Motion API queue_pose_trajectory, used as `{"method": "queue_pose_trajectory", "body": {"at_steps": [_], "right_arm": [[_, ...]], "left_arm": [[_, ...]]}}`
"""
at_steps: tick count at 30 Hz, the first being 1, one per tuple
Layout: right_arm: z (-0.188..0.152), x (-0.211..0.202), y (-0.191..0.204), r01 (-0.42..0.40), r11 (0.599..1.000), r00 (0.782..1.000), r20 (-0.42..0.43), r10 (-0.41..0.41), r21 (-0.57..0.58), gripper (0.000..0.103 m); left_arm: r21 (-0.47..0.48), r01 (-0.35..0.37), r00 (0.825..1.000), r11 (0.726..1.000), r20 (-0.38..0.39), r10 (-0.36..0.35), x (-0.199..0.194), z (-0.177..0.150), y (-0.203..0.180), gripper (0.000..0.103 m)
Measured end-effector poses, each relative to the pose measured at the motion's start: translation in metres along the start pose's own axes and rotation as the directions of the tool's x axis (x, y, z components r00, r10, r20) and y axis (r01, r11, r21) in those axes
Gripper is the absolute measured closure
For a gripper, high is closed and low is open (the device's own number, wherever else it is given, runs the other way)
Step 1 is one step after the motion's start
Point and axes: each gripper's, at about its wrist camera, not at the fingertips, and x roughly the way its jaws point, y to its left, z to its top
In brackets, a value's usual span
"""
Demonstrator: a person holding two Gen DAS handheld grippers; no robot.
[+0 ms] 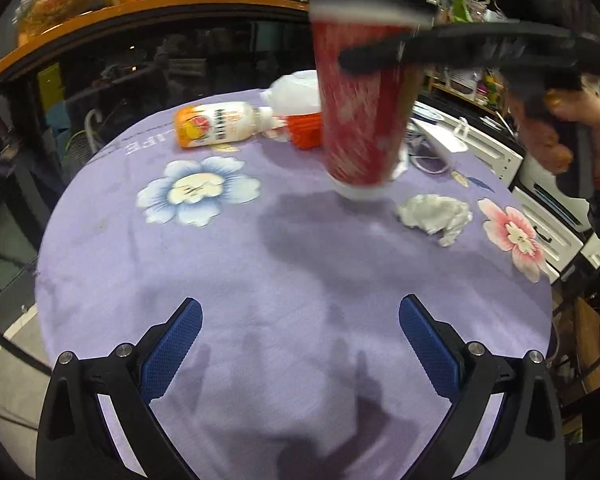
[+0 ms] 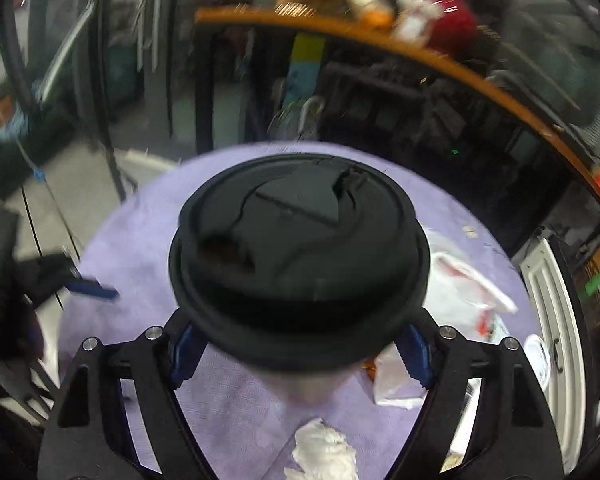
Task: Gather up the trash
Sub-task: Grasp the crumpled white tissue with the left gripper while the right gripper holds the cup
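- Right gripper (image 2: 300, 354) has the cup (image 1: 360, 108) clamped just under its black lid (image 2: 296, 264), jaws set wide around the red wall, so the lid rim sits above the pads and, I'd judge, keeps the cup from slipping down.
- From the left view the cup hangs at twelve o'clock, upright with a slight tilt, its white base clear of the purple counter (image 1: 260, 280), casting a shadow below.
- Left gripper (image 1: 300, 344) is spread wide and empty, low at six o'clock, likely waiting its turn.
- Trash left on the counter: crumpled tissue (image 1: 436, 212) at two o'clock, a bottle (image 1: 220, 124) lying on its side at eleven, a white bag (image 1: 296, 92) behind it.
- No bin in either view, so where the cup goes is a guess.
- The lid hides the cup's body in the right view; the pads barely peek out.
- Motion blur smears the cup's print; something orange (image 1: 304, 130) behind it is cut off, hard to name.
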Motion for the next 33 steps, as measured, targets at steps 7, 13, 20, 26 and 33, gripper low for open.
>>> {"method": "queue_pose_trajectory", "body": {"at_steps": [7,13,20,26,33], "right_arm": [[-0.026,-0.071,-0.038,0.113,0.986,0.991,0.053,-0.120,0.121,0.024],[-0.077,-0.122,-0.071,0.217,0.953,0.974,0.020,-0.226,0.211,0.024],[-0.154,-0.170,-0.093,0.308,0.898,0.947,-0.013,-0.320,0.313,0.024],[-0.211,-0.198,-0.103,0.362,0.854,0.925,-0.028,-0.380,0.373,0.024],[-0.262,-0.217,-0.097,0.413,0.802,0.896,-0.031,-0.444,0.432,0.024]], "left_arm": [[0.153,0.098,0.995,0.983,-0.035,-0.093,0.032,0.029,-0.069,0.006],[0.302,0.111,0.993,0.947,-0.081,-0.090,0.072,0.057,-0.129,0.006],[0.344,0.053,0.989,0.937,-0.146,-0.002,0.119,0.070,-0.150,0.023],[0.286,0.025,0.988,0.958,-0.155,0.021,0.125,0.064,-0.141,0.053],[0.274,-0.011,0.993,0.962,-0.112,0.043,0.112,0.061,-0.149,0.072]]}}
